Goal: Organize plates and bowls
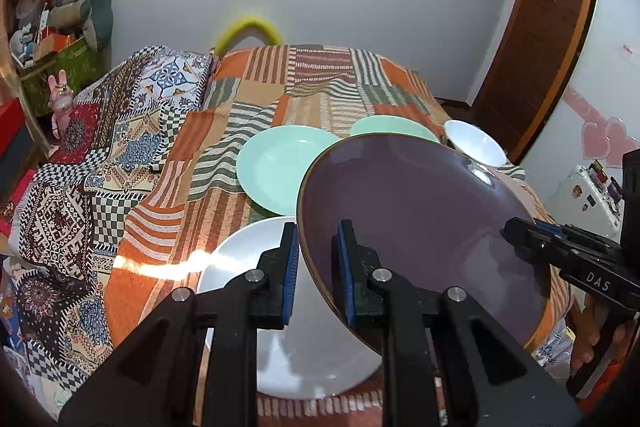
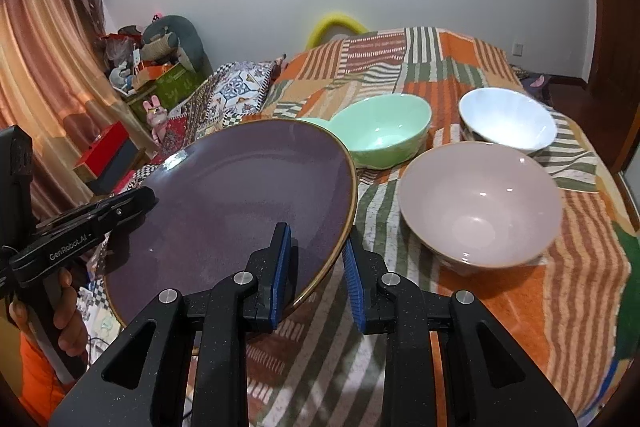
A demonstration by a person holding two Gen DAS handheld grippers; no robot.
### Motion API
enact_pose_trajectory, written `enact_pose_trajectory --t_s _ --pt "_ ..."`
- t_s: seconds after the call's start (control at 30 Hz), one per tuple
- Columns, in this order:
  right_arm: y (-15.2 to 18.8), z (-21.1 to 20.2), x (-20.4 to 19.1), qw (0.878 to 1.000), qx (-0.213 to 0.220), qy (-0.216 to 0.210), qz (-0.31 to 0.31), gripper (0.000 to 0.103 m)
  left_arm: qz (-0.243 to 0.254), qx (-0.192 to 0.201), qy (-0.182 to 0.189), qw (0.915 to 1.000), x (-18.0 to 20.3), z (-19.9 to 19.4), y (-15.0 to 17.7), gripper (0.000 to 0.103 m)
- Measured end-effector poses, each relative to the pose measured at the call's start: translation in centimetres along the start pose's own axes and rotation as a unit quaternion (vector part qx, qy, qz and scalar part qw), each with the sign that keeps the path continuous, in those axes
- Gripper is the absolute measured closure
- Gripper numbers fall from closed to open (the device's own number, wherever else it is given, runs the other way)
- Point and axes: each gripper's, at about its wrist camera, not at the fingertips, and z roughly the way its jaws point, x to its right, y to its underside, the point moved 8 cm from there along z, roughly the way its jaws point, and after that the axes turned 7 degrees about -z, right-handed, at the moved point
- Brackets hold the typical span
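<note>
Purple plate [image 1: 420, 223] hung tilted above the patchwork cloth [image 2: 560, 299], its rim pinched by the left gripper [image 1: 318, 263] and right gripper [image 2: 316, 263]. Stacking seemed underway; next, lowering it squarely onto the white plate [image 1: 240, 259].

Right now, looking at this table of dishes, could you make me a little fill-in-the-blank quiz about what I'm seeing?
1. Both grippers, left gripper and right gripper, clamp one ____ plate by its rim.
2. The bowl nearest the right gripper is ____ in colour.
3. Directly under the left gripper lies a ____ plate.
4. The bowl between the held plate and the white bowl is ____.

Missing words: purple; pink; white; green
</note>
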Motion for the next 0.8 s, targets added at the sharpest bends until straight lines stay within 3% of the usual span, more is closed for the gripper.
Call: enact_pose_trajectory --t_s 0.43,0.8 --pt "1.6 -4.0 1.1 1.000 0.027 0.009 -0.001 0.079 0.016 0.003 0.007 0.9998 3.7 -3.5 2.2 0.084" --pt "4.4 -5.2 3.6 0.999 0.016 0.022 0.018 0.079 0.028 -0.036 0.017 0.9988 6.5 -2.7 4.8 0.084"
